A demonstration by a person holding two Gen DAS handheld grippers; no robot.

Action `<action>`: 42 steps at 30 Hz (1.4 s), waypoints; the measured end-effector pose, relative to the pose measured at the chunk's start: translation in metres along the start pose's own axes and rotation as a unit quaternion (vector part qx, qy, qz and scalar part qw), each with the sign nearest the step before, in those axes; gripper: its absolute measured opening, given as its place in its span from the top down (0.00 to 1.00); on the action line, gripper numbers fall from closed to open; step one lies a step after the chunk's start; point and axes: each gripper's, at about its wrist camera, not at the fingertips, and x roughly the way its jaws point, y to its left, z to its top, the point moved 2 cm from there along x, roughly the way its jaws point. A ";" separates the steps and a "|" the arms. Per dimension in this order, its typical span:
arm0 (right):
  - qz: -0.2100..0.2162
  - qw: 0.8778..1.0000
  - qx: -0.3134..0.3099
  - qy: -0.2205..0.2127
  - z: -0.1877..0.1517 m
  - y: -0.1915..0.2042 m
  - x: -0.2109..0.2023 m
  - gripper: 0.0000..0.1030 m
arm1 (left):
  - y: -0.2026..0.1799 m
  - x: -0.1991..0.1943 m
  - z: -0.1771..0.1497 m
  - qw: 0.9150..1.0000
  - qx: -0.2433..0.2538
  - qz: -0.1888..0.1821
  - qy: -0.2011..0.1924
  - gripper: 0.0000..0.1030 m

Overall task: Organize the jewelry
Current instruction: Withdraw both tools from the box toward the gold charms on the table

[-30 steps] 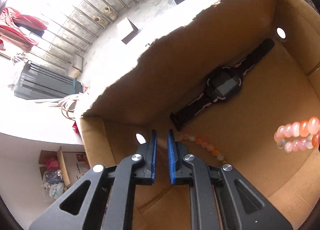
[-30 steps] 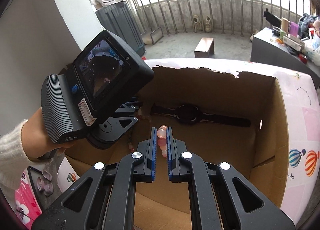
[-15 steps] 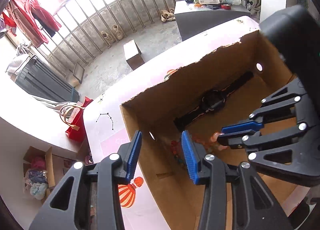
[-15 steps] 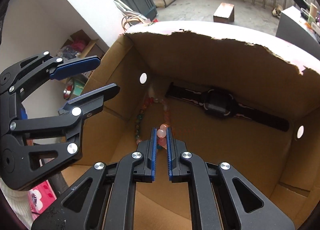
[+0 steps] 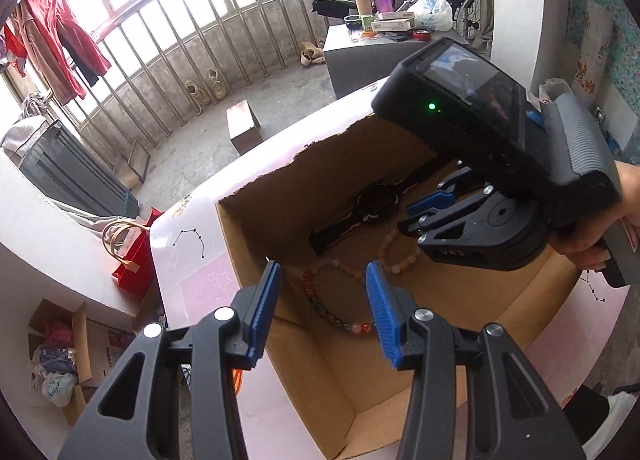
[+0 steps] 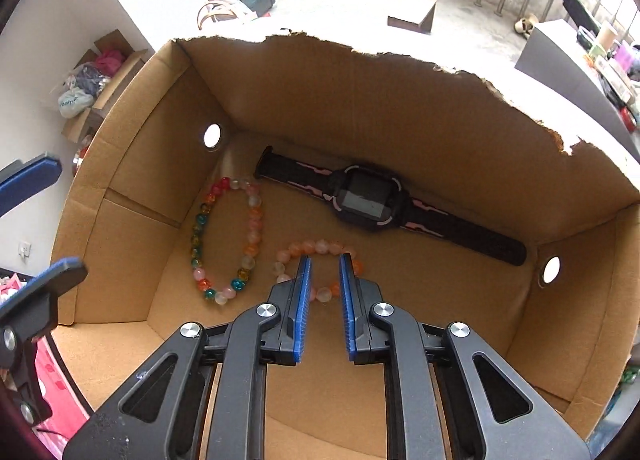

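Observation:
An open cardboard box (image 6: 360,48) holds a black watch (image 6: 368,200) along its far wall. A multi-coloured bead bracelet (image 6: 198,228) lies at the left of the box floor, and a pink-orange bead bracelet (image 6: 320,248) lies flat beside it. My right gripper (image 6: 325,262) points down over the pink-orange bracelet. Its jaws are opening, with a few beads showing in the gap and the pads clear of them. My left gripper (image 5: 322,266) hovers above the box's left wall (image 5: 280,196), its jaws opening with nothing between them.
The box stands on a table with a pink patterned cloth (image 5: 200,280). A hand (image 5: 600,244) holds the right gripper's handle. Beyond are a grey cluttered side table (image 5: 360,52), a small wooden stool (image 5: 244,128), a red bag (image 5: 132,256) and a balcony railing.
My left gripper rose out of the box toward its left wall and spread its jaws. My right gripper came down inside with the pink-orange bracelet, which now lies on the floor, jaws parted.

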 end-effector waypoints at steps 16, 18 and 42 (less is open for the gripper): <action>0.091 0.957 0.015 -0.274 -0.131 -0.026 -0.147 0.84 | -0.093 -0.064 -0.093 0.979 -0.080 -0.159 -0.100 0.58; 0.110 0.955 0.026 -0.274 -0.149 -0.027 -0.146 0.84 | -0.102 -0.047 -0.102 0.982 -0.087 -0.148 -0.081 0.58; 0.072 0.973 0.140 -0.171 -0.244 -0.051 -0.049 0.84 | -0.209 0.048 -0.079 0.975 -0.020 -0.216 -0.052 0.67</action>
